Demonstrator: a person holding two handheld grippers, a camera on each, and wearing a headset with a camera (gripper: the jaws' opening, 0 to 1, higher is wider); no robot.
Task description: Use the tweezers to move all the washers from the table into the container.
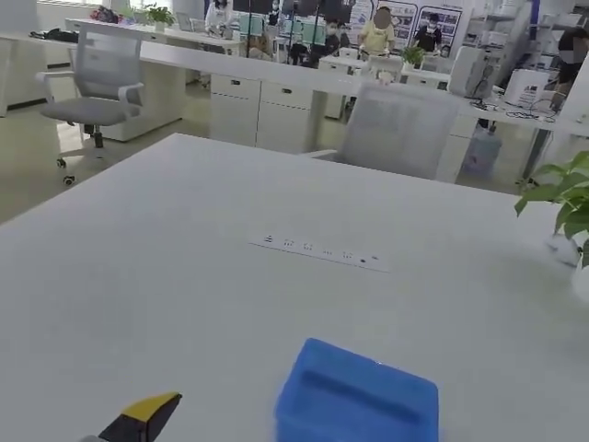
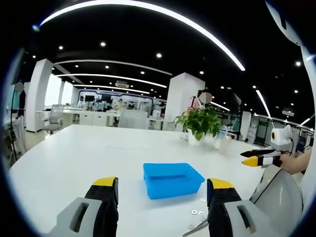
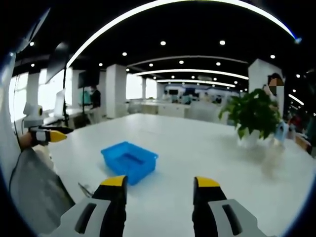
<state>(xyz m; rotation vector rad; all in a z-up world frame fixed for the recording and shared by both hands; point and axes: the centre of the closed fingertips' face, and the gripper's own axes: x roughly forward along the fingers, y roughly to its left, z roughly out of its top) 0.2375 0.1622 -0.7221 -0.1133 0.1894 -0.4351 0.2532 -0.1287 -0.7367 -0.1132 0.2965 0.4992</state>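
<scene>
Left tongs [image 2: 162, 183] and right tongs [image 3: 160, 181] are gaping wide, empty. Small silver washers [image 2: 199, 211] are lying on the white tabletop [image 2: 74, 153] beside the blue plastic container [image 2: 173, 178]; gripping the slim metal tweezers [image 2: 196, 227] mid-length is looking wisest.

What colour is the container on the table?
The container is blue, clearest in the left gripper view.

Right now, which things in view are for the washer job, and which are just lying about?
For the job:
container
washers
tweezers
left gripper, open
right gripper, open

Just lying about:
plant
socket strip
chair
</scene>
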